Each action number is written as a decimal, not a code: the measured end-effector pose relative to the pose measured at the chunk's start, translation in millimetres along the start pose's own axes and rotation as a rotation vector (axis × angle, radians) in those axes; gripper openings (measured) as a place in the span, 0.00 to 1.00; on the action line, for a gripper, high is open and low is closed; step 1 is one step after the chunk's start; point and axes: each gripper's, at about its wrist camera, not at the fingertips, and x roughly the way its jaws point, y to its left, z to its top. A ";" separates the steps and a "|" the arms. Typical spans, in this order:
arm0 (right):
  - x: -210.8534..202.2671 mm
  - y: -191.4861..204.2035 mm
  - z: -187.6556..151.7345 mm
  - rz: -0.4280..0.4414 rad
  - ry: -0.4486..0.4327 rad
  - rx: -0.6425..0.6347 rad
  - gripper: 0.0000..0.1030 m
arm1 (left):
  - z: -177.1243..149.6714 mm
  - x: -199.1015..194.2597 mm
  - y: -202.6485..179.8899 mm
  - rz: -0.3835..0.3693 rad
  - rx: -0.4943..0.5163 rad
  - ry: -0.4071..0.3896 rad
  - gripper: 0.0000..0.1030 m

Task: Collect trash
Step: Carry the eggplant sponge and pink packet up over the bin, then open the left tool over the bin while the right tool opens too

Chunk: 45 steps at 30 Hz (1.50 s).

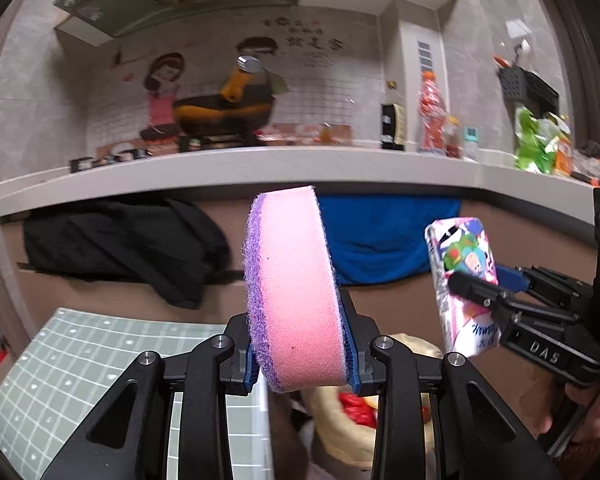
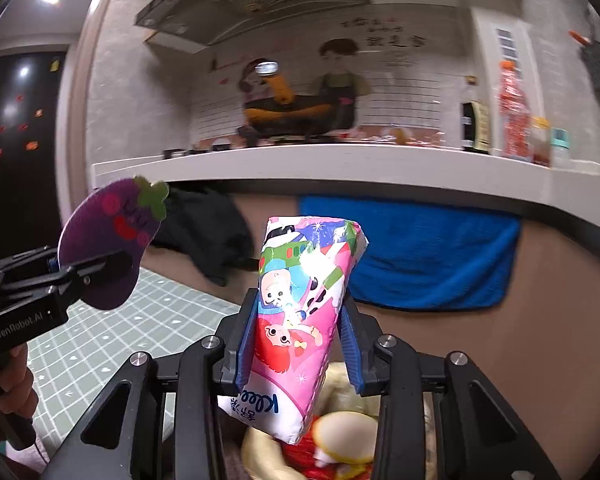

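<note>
1. Left gripper [image 1: 300, 364] clamped on a round pink sponge [image 1: 291, 292] with a purple scrub face; blue fingers [image 1: 350, 360] press both flat sides, sponge stands on edge, held up in the air.
2. Right gripper [image 2: 295, 344] clamped on a small tissue pack [image 2: 300, 320] with cartoon print; pack upright, tilted slightly, fingers [image 2: 245, 344] squeezing its sides.
3. Seen from the right wrist, the sponge's purple face looks like an eggplant with a green leaf.
4. Below both grippers: a cream-coloured bag [image 2: 340, 384] with red and yellow bits inside, partly hidden.
5. Green grid mat [image 1: 83, 360] on the surface to the left, under the left gripper.
6. Further back: black cloth [image 1: 127, 240] and blue towel [image 2: 416, 256] hanging on the cabinet front.
7. Above that, white counter [image 1: 259, 168] with a black-and-yellow pot [image 1: 223, 116], bottles [image 1: 432, 116], green packets [image 1: 534, 144].
8. Back wall has cartoon stickers [image 1: 163, 88]; range hood [image 2: 255, 4] overhead. Background blurred.
</note>
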 end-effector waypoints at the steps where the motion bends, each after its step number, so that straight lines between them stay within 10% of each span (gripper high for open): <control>1: -1.8 -5.5 -1.7 -0.012 0.000 0.010 0.33 | -1.1 6.8 -4.8 -0.014 0.000 0.012 0.33; 21: 33.3 -90.3 -76.4 -0.069 0.137 0.183 0.33 | -76.1 127.8 -52.5 -0.166 -0.039 0.316 0.33; 30: 80.5 -99.3 -119.8 -0.052 0.301 0.212 0.33 | -124.1 196.7 -57.5 -0.256 -0.104 0.594 0.33; 45: 130.6 -97.0 -158.6 -0.067 0.452 0.180 0.33 | -157.0 240.3 -58.0 -0.279 -0.129 0.733 0.32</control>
